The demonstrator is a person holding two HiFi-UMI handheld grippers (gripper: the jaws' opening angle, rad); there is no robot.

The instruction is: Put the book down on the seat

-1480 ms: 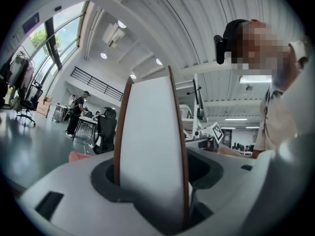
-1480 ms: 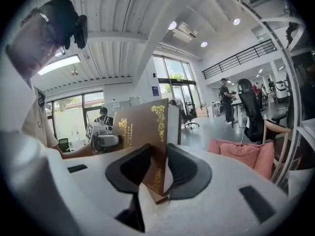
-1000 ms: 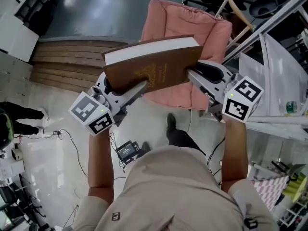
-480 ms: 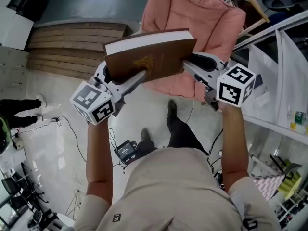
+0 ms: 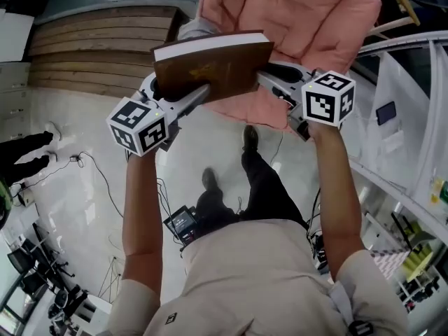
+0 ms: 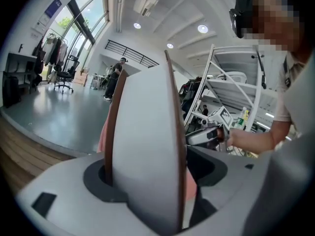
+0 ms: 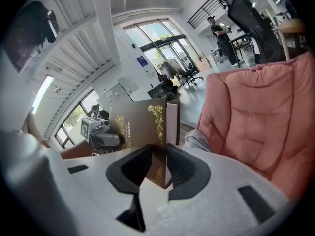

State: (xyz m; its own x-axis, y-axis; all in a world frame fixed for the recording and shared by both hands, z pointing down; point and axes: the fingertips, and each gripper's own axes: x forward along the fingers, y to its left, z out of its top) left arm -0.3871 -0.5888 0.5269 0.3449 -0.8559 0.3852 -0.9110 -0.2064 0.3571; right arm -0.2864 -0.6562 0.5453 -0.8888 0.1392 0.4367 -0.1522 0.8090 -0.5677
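Pale floor (image 5: 84,187) lies open below, with a wooden platform (image 5: 98,54) to the left. The left gripper (image 5: 189,93), its jaws just widened, loosely brackets the thick brown book (image 5: 210,65). The right gripper (image 5: 269,75) pinches the gilt-printed cover. The book hangs level at the front edge of the pink seat cushion (image 5: 301,19).

Matt brown hardcover book (image 5: 210,72), gilt-stamped, white paper edge; pink quilted cloth seat cushion (image 5: 294,12); wooden planks (image 5: 91,54) upper left.

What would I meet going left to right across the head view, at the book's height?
Wooden steps, left gripper, book (between that gripper's jaws, which have just been opening), right gripper, white metal frame.
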